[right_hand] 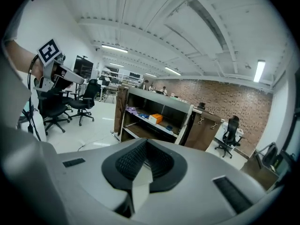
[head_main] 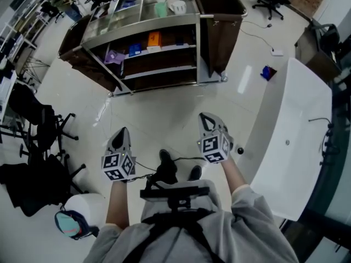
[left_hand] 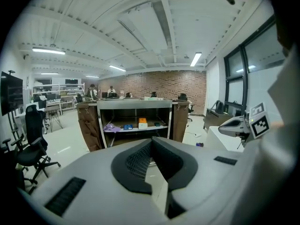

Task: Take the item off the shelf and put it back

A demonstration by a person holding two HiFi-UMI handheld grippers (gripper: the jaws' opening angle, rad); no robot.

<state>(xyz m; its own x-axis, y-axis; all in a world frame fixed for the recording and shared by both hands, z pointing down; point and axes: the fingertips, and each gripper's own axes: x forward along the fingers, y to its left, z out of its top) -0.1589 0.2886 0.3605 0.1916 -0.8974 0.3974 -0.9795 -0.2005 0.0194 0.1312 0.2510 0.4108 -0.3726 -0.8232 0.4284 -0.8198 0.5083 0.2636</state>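
Left gripper (left_hand: pixel 151 143): jaws pressed together with nothing between them, held low in front of the person and aimed a little downward.
Right gripper (right_hand: pixel 144 143): the same, pads meeting and empty. In the head view its tip sits slightly farther forward than the left one.
Gap ahead: open pale floor (head_main: pixel 164 108) lies between both tools and the cart, and neither tool is near it.
Shelf cart (head_main: pixel 164 22): straight ahead and well apart. Its open side faces the person and its long side runs across the line of approach.
Likely item: an orange box (head_main: pixel 154 38) on the middle shelf, roughly mid-length. Blue packs (head_main: pixel 135 49) and a purple thing (head_main: pixel 114 56) lie to its left.
Bearing: the box sits forward of and between the two tools. In each gripper view it shows just above the jaw line, so both already point roughly at it.
Nearer hand: little to choose. I'd say the right has a slight lead in reach, though the box lies marginally toward the left side.
Box's long axis: too small to tell from here.
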